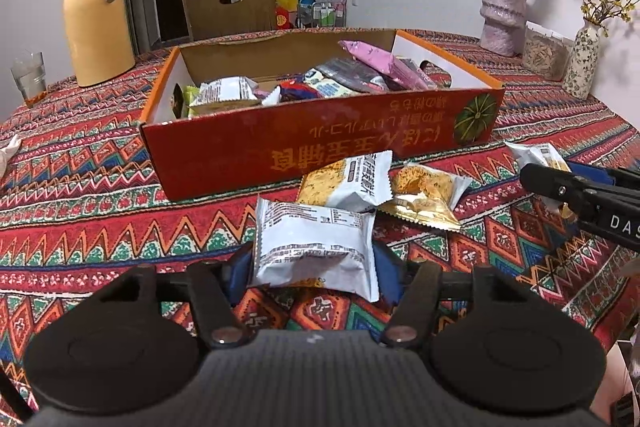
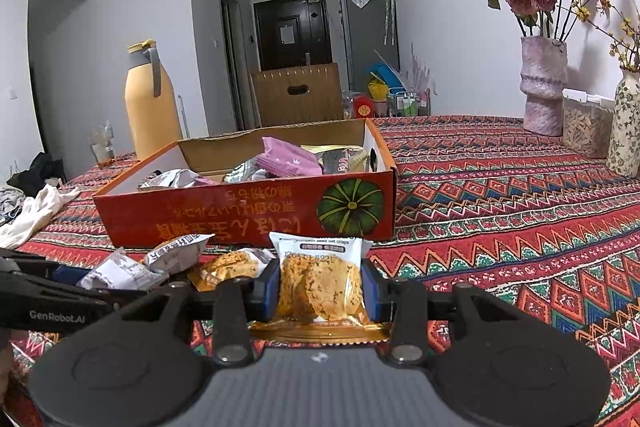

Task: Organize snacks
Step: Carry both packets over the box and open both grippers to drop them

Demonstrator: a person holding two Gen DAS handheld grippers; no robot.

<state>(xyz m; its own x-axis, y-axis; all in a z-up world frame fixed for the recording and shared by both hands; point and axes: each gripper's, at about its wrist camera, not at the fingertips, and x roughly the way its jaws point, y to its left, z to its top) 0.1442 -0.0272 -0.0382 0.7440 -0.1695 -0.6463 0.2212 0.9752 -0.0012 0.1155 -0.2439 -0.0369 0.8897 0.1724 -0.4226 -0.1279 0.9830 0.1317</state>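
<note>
snack packet clamped in left jaws, cookie packet in right jaws

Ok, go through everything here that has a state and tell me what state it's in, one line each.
Left claw: closed on the white snack packet.
Right claw: closed on the cookie packet.
Orange box: open-topped, partly filled with snacks.
Two loose packets: lying on the tablecloth before the box, overlapping.
Yellow jug: upright, lid shut.
Glass: upright.
Dark door: closed.
</note>
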